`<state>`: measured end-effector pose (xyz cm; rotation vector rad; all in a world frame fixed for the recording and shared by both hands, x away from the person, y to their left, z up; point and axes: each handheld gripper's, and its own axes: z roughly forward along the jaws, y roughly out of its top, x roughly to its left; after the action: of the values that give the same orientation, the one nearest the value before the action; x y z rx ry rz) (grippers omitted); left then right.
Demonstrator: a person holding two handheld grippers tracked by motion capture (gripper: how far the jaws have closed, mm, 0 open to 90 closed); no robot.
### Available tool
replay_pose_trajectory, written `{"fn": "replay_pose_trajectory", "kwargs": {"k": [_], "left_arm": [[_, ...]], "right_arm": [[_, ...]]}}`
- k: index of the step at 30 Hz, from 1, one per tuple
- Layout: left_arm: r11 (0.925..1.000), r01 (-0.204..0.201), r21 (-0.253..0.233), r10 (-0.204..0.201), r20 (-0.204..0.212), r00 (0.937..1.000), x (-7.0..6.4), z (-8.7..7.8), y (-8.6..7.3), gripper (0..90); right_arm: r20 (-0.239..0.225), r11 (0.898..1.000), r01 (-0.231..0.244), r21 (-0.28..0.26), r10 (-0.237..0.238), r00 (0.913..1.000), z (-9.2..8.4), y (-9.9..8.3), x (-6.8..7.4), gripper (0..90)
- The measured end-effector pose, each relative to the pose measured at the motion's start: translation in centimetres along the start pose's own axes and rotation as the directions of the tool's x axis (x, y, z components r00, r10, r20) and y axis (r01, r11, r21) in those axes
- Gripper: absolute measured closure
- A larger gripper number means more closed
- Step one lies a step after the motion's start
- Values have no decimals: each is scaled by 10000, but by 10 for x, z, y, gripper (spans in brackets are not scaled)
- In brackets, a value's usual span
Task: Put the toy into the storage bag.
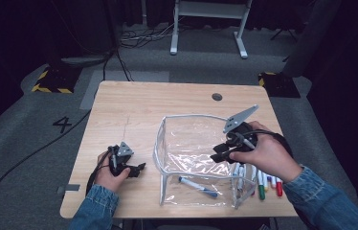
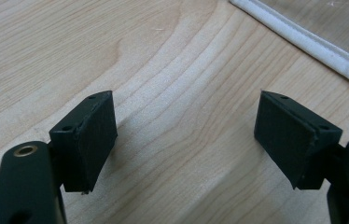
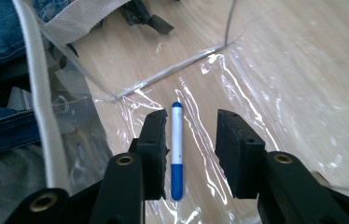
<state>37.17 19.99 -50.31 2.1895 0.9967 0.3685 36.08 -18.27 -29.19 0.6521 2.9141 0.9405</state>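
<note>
Right gripper view has the blue-and-white marker (image 3: 176, 151) lying flat inside the clear bag (image 3: 275, 93), below your right gripper (image 3: 191, 154), its long axis running along the half-open, empty fingers, so you're lined up, just well above it.

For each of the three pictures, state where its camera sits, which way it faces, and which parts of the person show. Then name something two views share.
High view: above the person's side, facing forward and down on the table; both sleeved forearms, left gripper and right gripper show.
Left gripper view: on that gripper, facing bare wood between open jaws.
Right gripper view: above the clear bag, looking down; denim sleeve at left.
Shared: the blue marker in the bag.
</note>
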Motion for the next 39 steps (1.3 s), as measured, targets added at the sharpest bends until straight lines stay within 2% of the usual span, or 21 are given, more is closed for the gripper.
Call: {"fn": "replay_pose_trajectory", "kwargs": {"k": [6,11,12,13,18,21,24,25,26,27,28,29,30,31,32,33,34,35,37,38,39], "left_arm": [[10000,97,19,-97,-41,9999,2,0,0,212],[9999,98,21,-98,-46,9999,2,0,0,212],[9999,103,21,-103,-49,9999,2,0,0,212],[9999,104,4,-104,-57,9999,2,0,0,212],[10000,86,-5,-86,-39,10000,3,0,0,212],[10000,73,26,-73,-8,10000,3,0,0,212],[10000,-30,4,30,64,10000,5,-1,-1,212],[10000,-11,7,11,55,10000,5,-1,-1,212],[10000,-7,5,7,44,10000,5,-1,-1,212],[10000,-8,18,8,28,10000,5,-1,-1,212],[10000,18,14,-18,39,10000,5,-1,-1,212],[10000,-5,15,5,13,10000,5,-1,-1,212],[10000,-2,28,2,-10,10000,5,-1,-1,210],[10000,-15,21,15,-26,10000,5,-1,-1,207],[10000,-2,38,2,-47,10000,5,-1,-1,207],[10000,0,42,0,-53,10000,5,-1,-1,206],[10000,7,43,-7,-58,10000,5,-1,-1,206],[10000,5,43,-5,-54,10000,5,-1,-1,206],[10000,3,40,-3,-55,10000,5,-1,-1,206],[10000,2,45,-2,-53,10000,5,-1,-1,206],[10000,2,37,-2,-56,10000,5,-1,-1,206]], "right_arm": [[693,9964,-458,-707,507,9963,-35,-20,-9,634],[1064,9861,-1101,-1245,1236,9866,-58,-46,-20,628],[1248,9814,-1314,-1401,1491,9809,-65,-58,-25,626],[1248,9814,-1314,-1401,1491,9809,-65,-58,-25,626],[1656,9671,-1937,-1646,2207,9612,-79,-86,-38,619],[2047,9576,-2259,-1786,2608,9435,-87,-104,-46,618],[2500,9479,-2531,-1935,2971,9215,-93,-120,-51,617],[2643,9400,-2726,-2049,3213,9094,-96,-130,-53,618],[2643,9400,-2726,-2049,3213,9094,-96,-130,-53,618],[2787,9293,-2973,-2190,3515,8937,-98,-141,-55,617],[2787,9293,-2973,-2190,3515,8937,-98,-141,-55,617],[2978,9271,-3016,-2225,3591,8845,-99,-147,-56,617],[3188,9233,-3100,-2265,3711,8722,-99,-153,-57,618],[3558,9140,-3290,-2372,3969,8461,-98,-168,-59,619],[3558,9140,-3290,-2372,3969,8461,-98,-168,-59,619],[3690,9074,-3438,-2417,4136,8323,-97,-176,-61,623],[3855,8901,-3790,-2532,4521,8043,-91,-194,-64,630],[3855,8901,-3790,-2532,4521,8043,-91,-194,-64,630],[4019,8765,-4123,-2485,4806,7794,-84,-211,-70,630],[4039,8609,-4492,-2386,5087,7603,-74,-226,-76,631],[4039,8609,-4492,-2386,5087,7603,-74,-226,-76,631]]}}
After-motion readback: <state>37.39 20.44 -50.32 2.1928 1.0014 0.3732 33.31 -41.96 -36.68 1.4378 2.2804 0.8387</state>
